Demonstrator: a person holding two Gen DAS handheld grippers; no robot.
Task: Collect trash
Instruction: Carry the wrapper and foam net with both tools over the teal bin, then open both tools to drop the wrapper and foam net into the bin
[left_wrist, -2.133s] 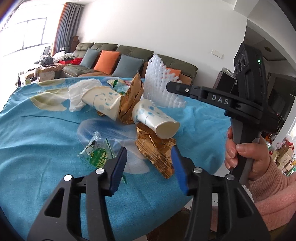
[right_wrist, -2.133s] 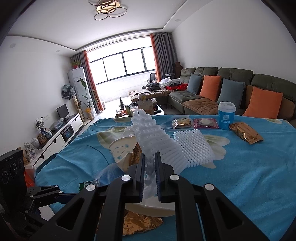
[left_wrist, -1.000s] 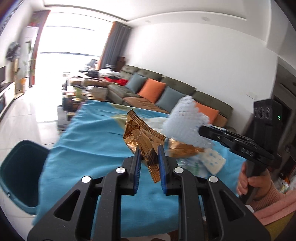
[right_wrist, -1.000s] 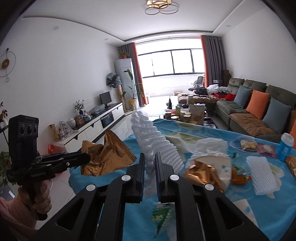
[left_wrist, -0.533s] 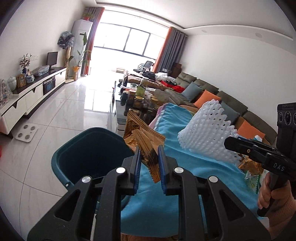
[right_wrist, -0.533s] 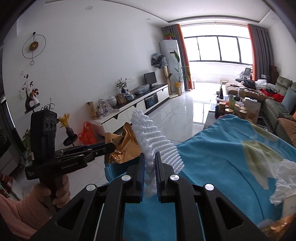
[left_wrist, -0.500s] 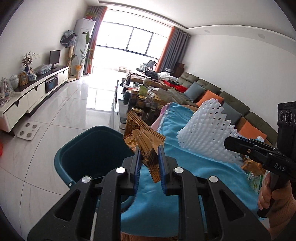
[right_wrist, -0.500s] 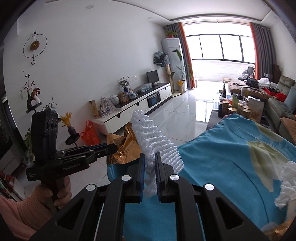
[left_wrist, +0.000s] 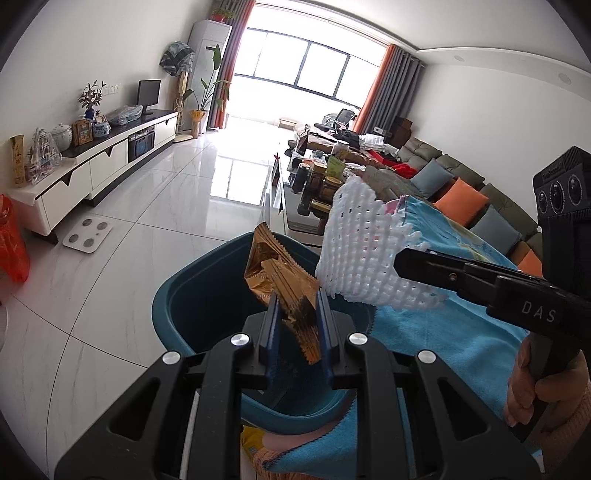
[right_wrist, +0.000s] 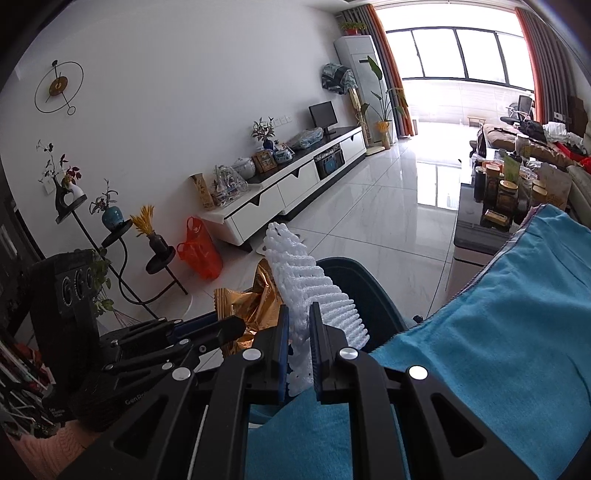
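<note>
Above the teal bin (left_wrist: 207, 295), a crinkled gold wrapper (left_wrist: 284, 291) and white foam net (left_wrist: 362, 258).

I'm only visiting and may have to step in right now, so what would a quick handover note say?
Left tool: shut on the gold wrapper, held above the teal bin.
Right tool: shut on the white foam net, beside the wrapper near the bin's rim.
Done: both pieces lifted and carried to the bin.
Left: open both tools so the pieces drop in. Whether more trash lies on the blue-clothed table is not visible from here.
</note>
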